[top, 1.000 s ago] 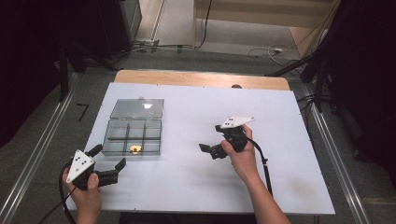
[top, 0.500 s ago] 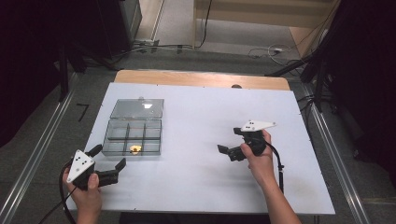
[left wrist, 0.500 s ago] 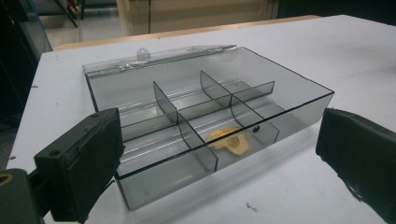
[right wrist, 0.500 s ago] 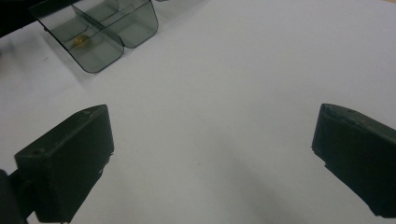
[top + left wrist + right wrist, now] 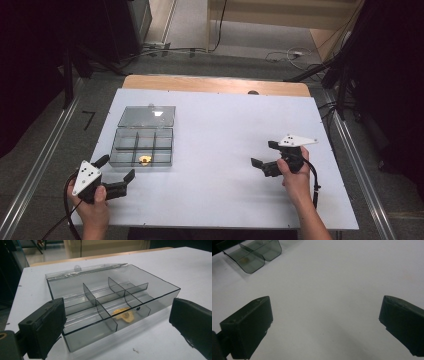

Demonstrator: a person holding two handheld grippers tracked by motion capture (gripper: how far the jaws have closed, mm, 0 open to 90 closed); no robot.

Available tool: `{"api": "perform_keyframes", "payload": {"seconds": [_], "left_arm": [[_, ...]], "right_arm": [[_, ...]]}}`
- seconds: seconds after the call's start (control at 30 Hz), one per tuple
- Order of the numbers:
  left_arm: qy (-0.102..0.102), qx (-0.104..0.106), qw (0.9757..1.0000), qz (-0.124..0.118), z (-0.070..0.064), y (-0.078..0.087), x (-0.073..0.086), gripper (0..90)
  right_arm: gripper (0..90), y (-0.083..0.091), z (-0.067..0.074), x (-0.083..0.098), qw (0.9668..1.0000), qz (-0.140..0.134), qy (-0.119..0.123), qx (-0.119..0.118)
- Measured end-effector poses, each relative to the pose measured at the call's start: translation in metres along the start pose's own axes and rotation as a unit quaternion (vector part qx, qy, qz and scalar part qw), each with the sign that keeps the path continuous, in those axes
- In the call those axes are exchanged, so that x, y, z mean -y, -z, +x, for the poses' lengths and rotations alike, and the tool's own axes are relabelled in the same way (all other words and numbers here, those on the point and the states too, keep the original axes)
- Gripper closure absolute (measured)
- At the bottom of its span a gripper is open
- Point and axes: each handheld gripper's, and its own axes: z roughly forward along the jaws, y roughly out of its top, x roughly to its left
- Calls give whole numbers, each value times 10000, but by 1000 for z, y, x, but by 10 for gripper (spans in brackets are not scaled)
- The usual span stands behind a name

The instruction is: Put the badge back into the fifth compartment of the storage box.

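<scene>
A clear grey compartment box lies at the table's left, its lid folded back flat behind it. A small yellow piece rests in a front compartment, also seen as the yellow piece through the box's front wall. My left gripper is open near the front left corner, just short of the box, with nothing between its jaws; in its own view the left gripper faces the box. My right gripper stands open over bare table at the right. The right gripper is empty, with the box's corner far off.
The white table top ends in a wooden strip at the far edge, where a small dark knob sits. Metal rails run along both sides. Cables lie on the floor beyond.
My right gripper has moved to the right and toward the front edge, away from the box. The left gripper has stayed put.
</scene>
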Motion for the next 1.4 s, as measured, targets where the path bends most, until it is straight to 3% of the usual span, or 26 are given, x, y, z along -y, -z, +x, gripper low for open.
{"api": "perform_keyframes", "payload": {"seconds": [0.4, 0.87, 1.4], "left_arm": [[-11, -15, 10000, 15, 0, 0, 0, 11], [-3, -18, 10000, 15, 0, 0, 0, 11], [13, -17, 10000, 7, 0, 1, 0, 11]], "right_arm": [[0, 29, -22, 24, 9994, -99, -208, 244], [0, 53, -37, 54, 9983, -37, -345, 471], [0, 85, -61, 80, 9945, -383, -678, 705]]}}
